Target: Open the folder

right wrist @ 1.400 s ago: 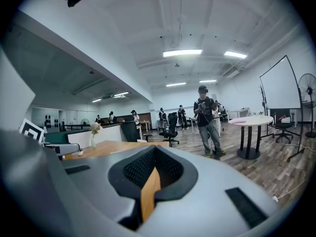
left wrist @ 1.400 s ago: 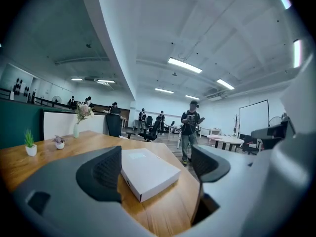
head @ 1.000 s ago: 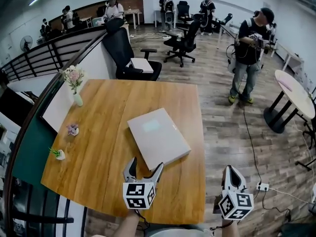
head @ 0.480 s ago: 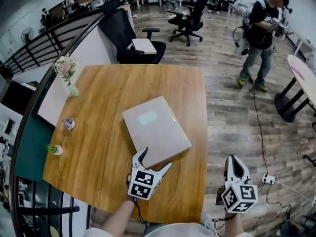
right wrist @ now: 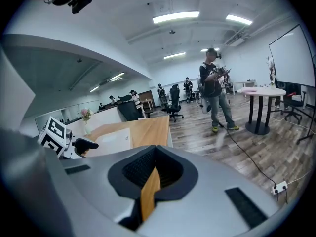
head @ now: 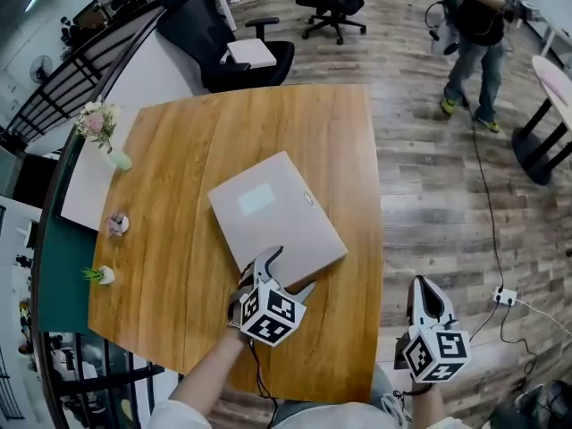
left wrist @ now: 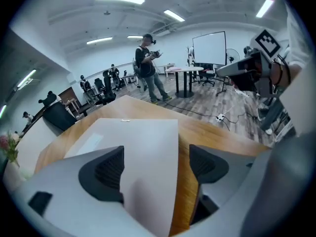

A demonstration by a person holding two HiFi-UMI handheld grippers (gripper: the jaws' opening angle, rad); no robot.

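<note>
The grey folder [head: 277,217] lies shut and flat on the wooden table [head: 179,239], turned at an angle. My left gripper [head: 288,273] is at its near corner, tilted down. In the left gripper view the jaws of my left gripper [left wrist: 157,169] stand wide, and the folder's [left wrist: 133,137] near corner lies between and below them; they have just been closing a little, and the pads do not press on it. My right gripper [head: 425,286] hangs off the table's right side over the floor, its jaws together on nothing. In the right gripper view the right gripper [right wrist: 154,174] faces the folder [right wrist: 111,141].
A flower vase [head: 103,132], two small pots [head: 116,224] and a white sheet [head: 85,186] sit along the table's left side. A black office chair [head: 214,38] stands beyond the far edge. A person [head: 478,25] stands at the far right, and a power strip [head: 505,295] lies on the floor.
My left gripper has moved forward and down onto the folder's near corner and has rolled. My right gripper has sunk a little beside the table. The folder has not moved.
</note>
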